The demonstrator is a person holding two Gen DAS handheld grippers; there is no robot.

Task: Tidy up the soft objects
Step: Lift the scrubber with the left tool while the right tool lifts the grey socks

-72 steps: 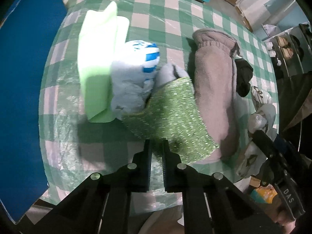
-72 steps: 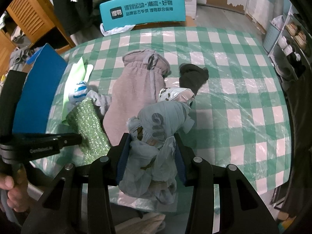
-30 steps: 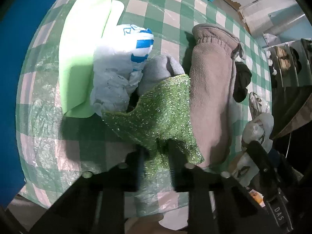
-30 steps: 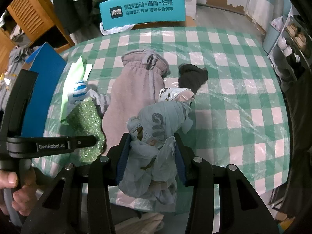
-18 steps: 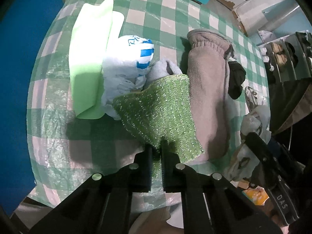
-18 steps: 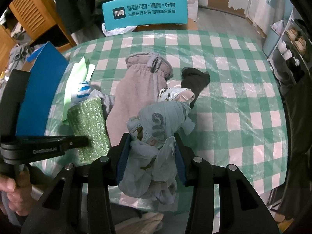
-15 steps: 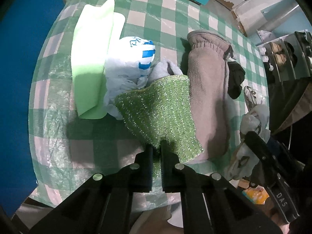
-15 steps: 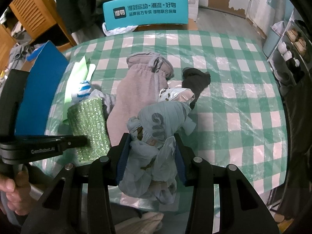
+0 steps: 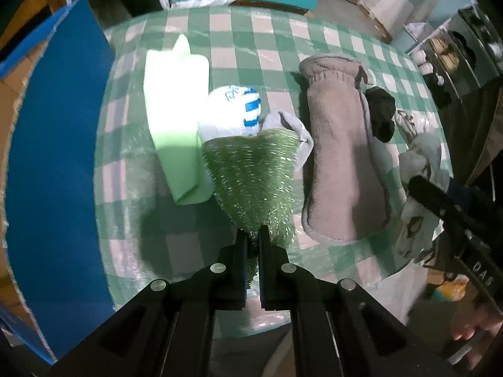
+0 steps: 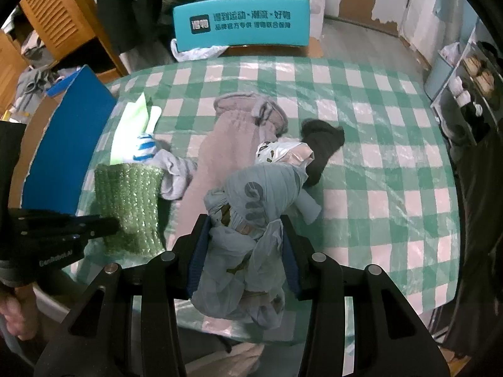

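Observation:
My left gripper (image 9: 253, 235) is shut on the near edge of a sparkly green knit cloth (image 9: 251, 172), which hangs lifted off the checked table (image 9: 276, 31); the same green cloth (image 10: 129, 201) shows at the left of the right wrist view, pinched by the left gripper (image 10: 110, 224). My right gripper (image 10: 243, 229) is shut on a bundle of pale blue-grey plastic bags (image 10: 251, 207). A long mauve fleece piece (image 9: 339, 163) lies in the middle of the table. A white and blue bag (image 9: 232, 110) and a light green sheet (image 9: 176, 110) lie to its left.
A black sock (image 10: 320, 144) and a printed white bag (image 10: 283, 154) lie beyond the bundle. A blue board (image 9: 53, 157) stands along the table's left edge. A teal chair back (image 10: 242, 22) is at the far side. Shelves with shoes (image 10: 471, 72) are at right.
The left gripper closed on the green cloth's edge and rose with it, so the cloth now hangs narrowed and stretched. The right gripper and its bag bundle stayed put.

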